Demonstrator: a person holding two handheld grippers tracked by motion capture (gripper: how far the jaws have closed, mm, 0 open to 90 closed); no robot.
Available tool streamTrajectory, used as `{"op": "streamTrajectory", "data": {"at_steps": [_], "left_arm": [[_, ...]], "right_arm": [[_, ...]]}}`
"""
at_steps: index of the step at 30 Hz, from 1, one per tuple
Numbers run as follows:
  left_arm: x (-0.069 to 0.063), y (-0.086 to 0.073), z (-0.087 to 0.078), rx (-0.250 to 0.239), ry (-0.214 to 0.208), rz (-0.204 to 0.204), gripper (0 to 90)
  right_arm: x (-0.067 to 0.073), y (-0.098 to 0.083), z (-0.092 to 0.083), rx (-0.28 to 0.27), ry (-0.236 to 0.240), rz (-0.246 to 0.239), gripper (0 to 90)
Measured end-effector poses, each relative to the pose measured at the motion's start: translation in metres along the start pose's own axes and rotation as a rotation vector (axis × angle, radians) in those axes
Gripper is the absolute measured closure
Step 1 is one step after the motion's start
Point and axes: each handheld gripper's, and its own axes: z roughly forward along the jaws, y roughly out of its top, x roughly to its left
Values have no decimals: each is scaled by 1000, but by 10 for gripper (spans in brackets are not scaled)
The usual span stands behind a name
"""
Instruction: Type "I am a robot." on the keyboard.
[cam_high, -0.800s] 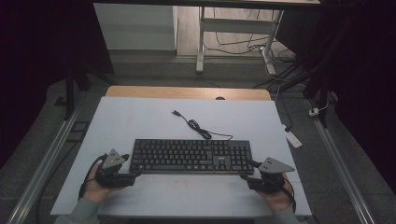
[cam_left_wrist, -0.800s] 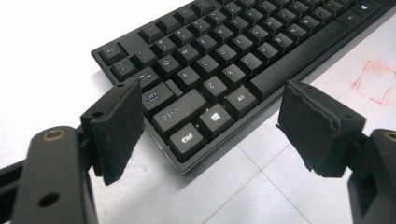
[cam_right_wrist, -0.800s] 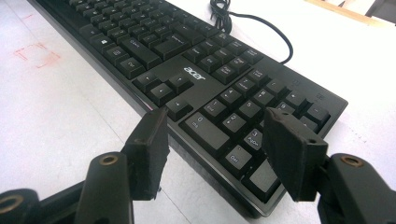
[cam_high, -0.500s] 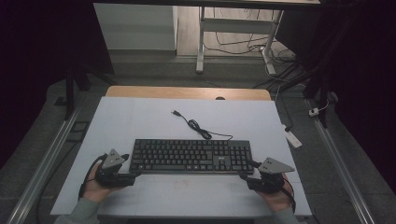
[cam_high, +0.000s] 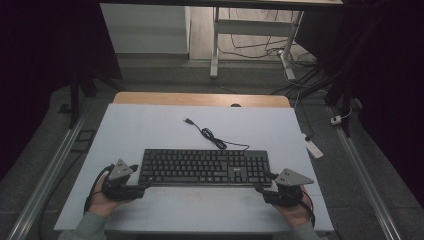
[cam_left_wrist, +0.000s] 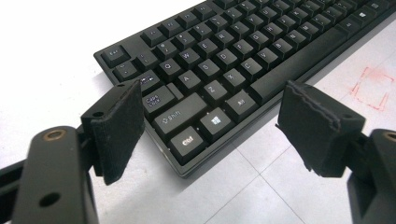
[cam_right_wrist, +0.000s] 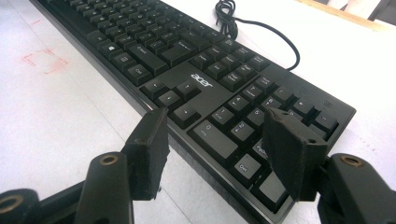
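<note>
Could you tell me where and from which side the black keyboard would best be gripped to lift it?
Probably at its two short ends, one gripper at each. The keyboard is long, flat and lies level on the table, so a single grip would likely let it tip. The left gripper and right gripper already stand open at its near corners; each could close over the thin front edge from the person's side.

The left tool (cam_left_wrist: 210, 126) stood with its two black padded jaws wide apart, nothing gripped between them. Between and beyond them lay the near left corner of a black keyboard (cam_left_wrist: 243, 51), its Ctrl, Shift and Caps Lock keys closest, resting flat on the white bench (cam_left_wrist: 51, 51). The keyboard ran away toward the upper right. A faint red square mark (cam_left_wrist: 371, 88) showed on the bench at right.
</note>
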Motion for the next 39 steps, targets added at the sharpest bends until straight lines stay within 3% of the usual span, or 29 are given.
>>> {"op": "streamTrajectory", "data": {"at_steps": [17,25,34,39], "left_arm": [[5,4,-3,-16,-27,-70,303],[8,6,-7,-22,-36,-89,375],[9,8,-8,-15,-63,-86,538],[8,9,-8,-17,-65,-76,695]], "right_arm": [[13,16,17,-9,46,11,442],[16,25,23,-24,77,26,555],[23,39,33,-22,117,-10,702],[27,51,46,-8,139,-21,816]]}}
